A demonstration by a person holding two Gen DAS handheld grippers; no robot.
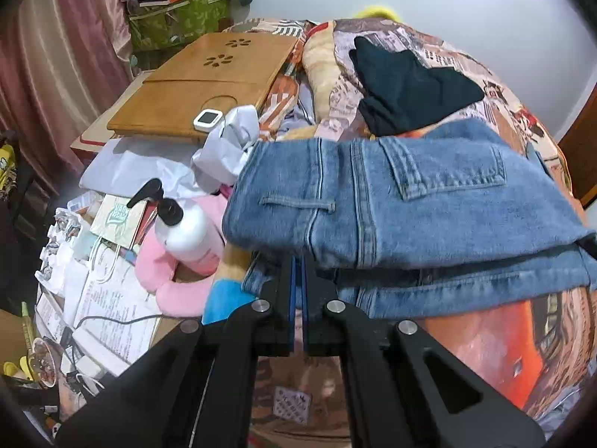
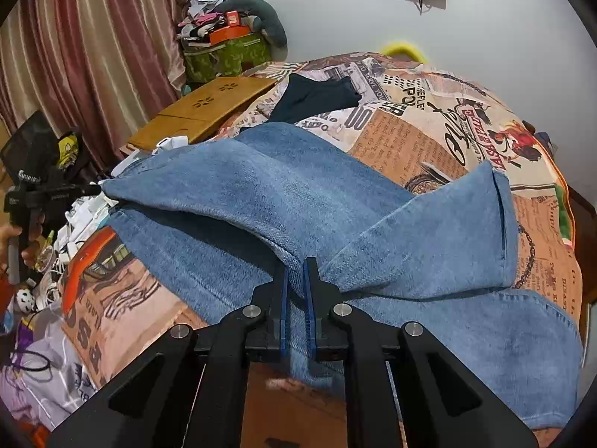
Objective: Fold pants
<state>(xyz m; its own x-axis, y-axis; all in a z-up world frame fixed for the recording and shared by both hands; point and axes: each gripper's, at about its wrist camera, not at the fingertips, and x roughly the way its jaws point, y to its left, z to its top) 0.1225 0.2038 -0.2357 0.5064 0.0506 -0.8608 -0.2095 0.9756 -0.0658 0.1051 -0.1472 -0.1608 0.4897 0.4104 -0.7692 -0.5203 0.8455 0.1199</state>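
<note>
Blue denim pants [image 1: 391, 201], mid-wash and faded paler along the creases, spread across the bed [image 1: 496, 339] on a printed newspaper-pattern cover. Seen from the left wrist: waist end doubled over itself, back patch pocket and one belt loop facing up, orange-tinted double stitching running down the seat seam, a darker lower layer showing beneath the upper fold. Left gripper [image 1: 297, 280] pinched on the near edge of that fold, blue-padded fingers [image 1: 292, 298] almost together with the denim edge between them.

Seen from the right wrist: leg part of the pants [image 2: 283, 201] lifted into a ridge, one leg end turned over toward the right with its hem standing up, another layer lying flat beneath and spilling toward the lower right. Right gripper [image 2: 297, 291] clamped on a bunched pleat of denim, fingers [image 2: 309, 298] narrowly apart with cloth filling the gap and hanging down behind them.

Beyond the pants on the bed, a dark folded garment [image 1: 410, 86]. Beside the bed to the left, a wooden lap desk [image 1: 201, 86] with a small white device [image 1: 207, 118] at its edge, a white pump bottle [image 1: 183, 224], a pink plush item [image 1: 175, 283], loose papers [image 1: 112, 298].
</note>
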